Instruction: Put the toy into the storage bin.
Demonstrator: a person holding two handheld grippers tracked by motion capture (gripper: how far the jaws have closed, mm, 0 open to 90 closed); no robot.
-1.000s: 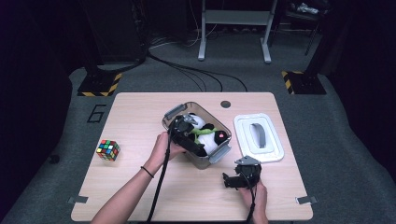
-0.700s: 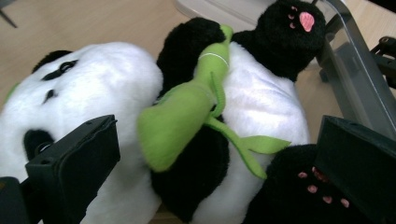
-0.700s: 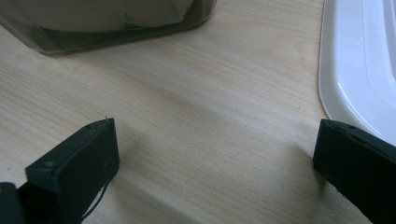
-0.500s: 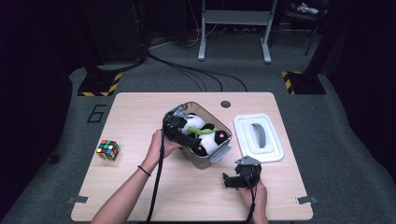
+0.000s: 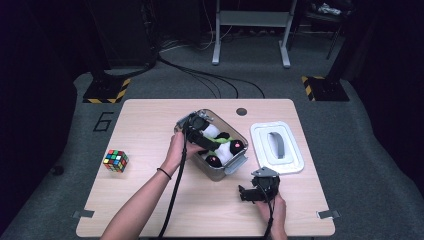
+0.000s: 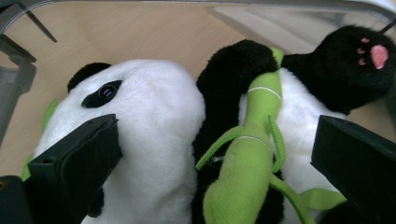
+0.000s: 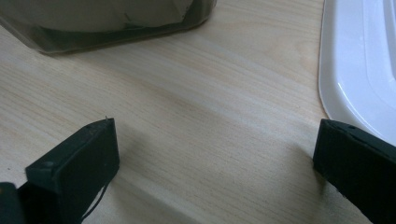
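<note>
A clear plastic box (image 5: 227,167) stands mid-table with a black-and-white panda plush (image 5: 222,146) inside. The plush holds a green bamboo stalk (image 6: 252,154). My left gripper (image 5: 202,134) reaches down into the box. Seen in the left gripper view, the left gripper (image 6: 217,135) is open, its jaws wide apart on either side of the panda (image 6: 154,140); the white head is by one jaw and the body by the other. My right gripper (image 5: 246,193) rests low near the table's front edge. That right gripper (image 7: 215,130) is open over bare wood, with nothing between its jaws.
The box's white lid (image 5: 277,147) lies flat to the right of the box; its edge (image 7: 359,70) is close to one right jaw. A Rubik's cube (image 5: 115,160) sits at the table's left. The box wall (image 7: 107,23) is ahead of the right gripper.
My left hand and gripper have shifted a little toward the far side of the box, over the panda. The right gripper has stayed put.
</note>
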